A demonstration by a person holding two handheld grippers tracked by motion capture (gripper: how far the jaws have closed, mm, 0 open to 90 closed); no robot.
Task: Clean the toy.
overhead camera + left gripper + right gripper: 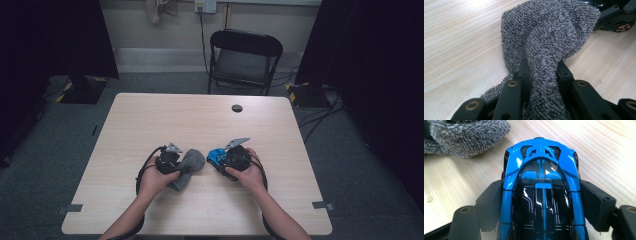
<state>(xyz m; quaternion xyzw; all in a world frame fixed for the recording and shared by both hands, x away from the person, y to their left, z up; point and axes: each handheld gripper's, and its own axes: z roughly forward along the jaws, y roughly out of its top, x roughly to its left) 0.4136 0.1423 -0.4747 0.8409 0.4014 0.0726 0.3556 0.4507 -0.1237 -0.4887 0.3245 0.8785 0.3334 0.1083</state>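
Left tool is clamped on a grey terry cloth. Right tool grips a blue toy car by its sides, just ahead of the cloth on the surface. The glossy body could slip if wiped hard.

L tool clamped tight, R tool jaws prob. gripping.
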